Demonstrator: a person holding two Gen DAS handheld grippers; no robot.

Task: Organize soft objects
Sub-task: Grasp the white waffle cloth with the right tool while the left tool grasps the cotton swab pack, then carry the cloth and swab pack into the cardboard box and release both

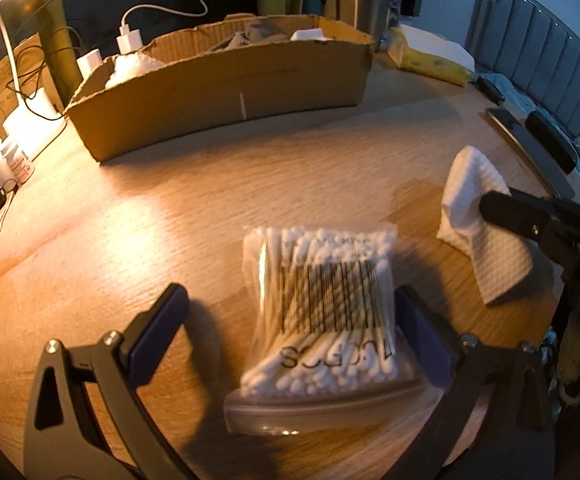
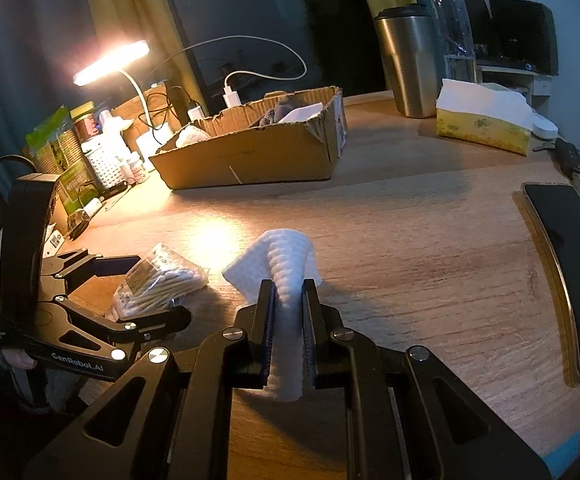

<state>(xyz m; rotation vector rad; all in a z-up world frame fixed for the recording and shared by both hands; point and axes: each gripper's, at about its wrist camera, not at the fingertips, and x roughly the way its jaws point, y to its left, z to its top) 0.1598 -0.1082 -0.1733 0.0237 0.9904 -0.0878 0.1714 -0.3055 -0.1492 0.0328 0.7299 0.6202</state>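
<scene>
Right gripper (image 2: 288, 286): jaws closed on a white quilted cotton cloth (image 2: 286, 252), which is pinched into a ridge between the pads, its free end resting on the light wooden table (image 2: 409, 248). Left gripper (image 1: 290, 308): jaws spread wide, either side of a clear plastic bag of white cotton swabs (image 1: 321, 300) lying flat on the table; pads not pressing it. An open brown cardboard box (image 1: 226, 88) stands well beyond both, holding white and grey soft items.
</scene>
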